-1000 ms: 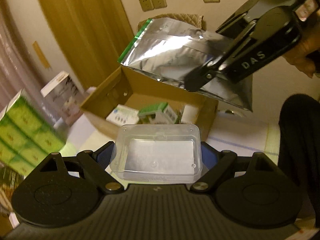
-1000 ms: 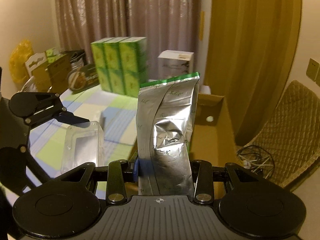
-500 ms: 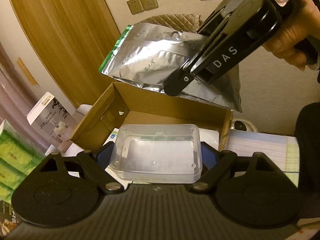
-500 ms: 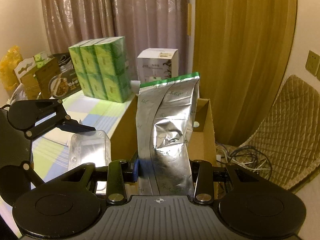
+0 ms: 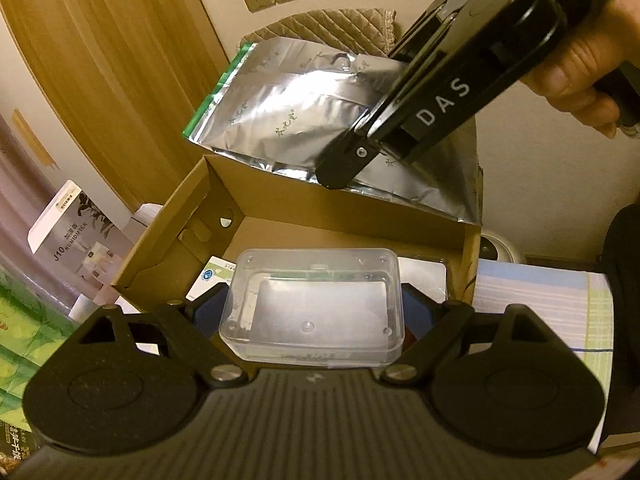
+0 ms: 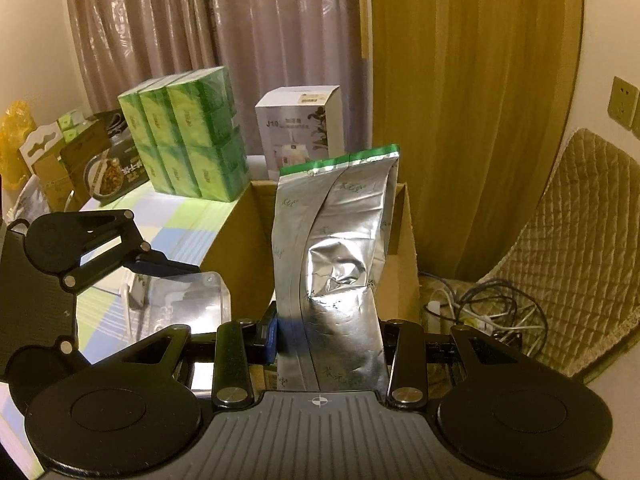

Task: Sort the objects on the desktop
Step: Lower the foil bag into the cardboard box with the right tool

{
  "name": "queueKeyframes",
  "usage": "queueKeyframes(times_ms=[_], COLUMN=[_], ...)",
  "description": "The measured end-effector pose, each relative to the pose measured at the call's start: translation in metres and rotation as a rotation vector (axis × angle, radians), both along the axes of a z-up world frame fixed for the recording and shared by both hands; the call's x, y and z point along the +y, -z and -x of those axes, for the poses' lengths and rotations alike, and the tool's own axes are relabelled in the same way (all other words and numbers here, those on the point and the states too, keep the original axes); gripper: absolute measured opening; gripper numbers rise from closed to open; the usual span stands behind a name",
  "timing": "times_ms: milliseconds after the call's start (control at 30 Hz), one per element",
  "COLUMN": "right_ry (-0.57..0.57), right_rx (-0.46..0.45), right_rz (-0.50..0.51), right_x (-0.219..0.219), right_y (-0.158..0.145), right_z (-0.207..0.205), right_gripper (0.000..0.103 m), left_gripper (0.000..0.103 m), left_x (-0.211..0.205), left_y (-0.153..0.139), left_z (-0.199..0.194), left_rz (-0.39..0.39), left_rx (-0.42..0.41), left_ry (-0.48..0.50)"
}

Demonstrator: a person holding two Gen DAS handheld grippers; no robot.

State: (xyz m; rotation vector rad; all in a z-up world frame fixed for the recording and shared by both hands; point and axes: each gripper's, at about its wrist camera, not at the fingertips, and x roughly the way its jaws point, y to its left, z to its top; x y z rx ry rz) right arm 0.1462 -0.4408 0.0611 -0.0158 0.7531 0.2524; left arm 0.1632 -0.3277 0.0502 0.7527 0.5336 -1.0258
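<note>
Sorting items here are two: a clear plastic box [image 5: 314, 306] and a silver foil pouch [image 6: 340, 264], both carried toward the open cardboard box [image 5: 172, 240].

In the left wrist view, at the bottom centre of the frame, the left gripper [image 5: 314, 312] has its fingers [image 5: 204, 312] pinching the clear plastic box by its two short ends. The box looks empty and light, so an end-to-end pinch is enough to carry it level. It hangs just over the near edge of the cardboard box, above the flat packets lying on the bottom, which suggests it is meant to go down among them.

In the right wrist view, at the lower centre, the right gripper [image 6: 330, 336] has its fingers [image 6: 270, 334] pressed onto the lower part of the silver foil pouch. The pouch stands up from the grip, its green sealed edge toward the middle of the frame. Gripped low, the soft foil creases above the hold.

Further off, in the upper half of the left wrist view, the pouch hangs over the far wall of the cardboard box, not yet inside.

Beyond, at the left of the right wrist view, green cartons [image 6: 184, 136] and a white carton [image 6: 300, 128] stand on the worktop [image 6: 176, 220].
</note>
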Motion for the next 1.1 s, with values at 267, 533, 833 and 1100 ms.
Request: queueKeyframes(times_ms=[267, 533, 833, 1100], right_ry=[0.006, 0.009, 0.015, 0.017], right_rx=[0.008, 0.01, 0.021, 0.039], right_rz=[0.0, -0.001, -0.009, -0.008], right_x=[-0.002, -0.002, -0.004, -0.003], right_y=[0.004, 0.005, 0.01, 0.015], right_z=[-0.002, 0.0, 0.005, 0.003], right_gripper=[0.036, 0.036, 0.036, 0.036], left_gripper=[0.087, 0.09, 0.091, 0.091], left_x=[-0.004, -0.004, 0.003, 0.025], left_y=[0.004, 0.006, 0.005, -0.005], left_z=[-0.003, -0.004, -0.003, -0.006], left_rz=[-0.005, -0.013, -0.008, 0.048], left_rx=[0.003, -0.014, -0.032, -0.015], left_ry=[0.002, -0.014, -0.055, -0.188])
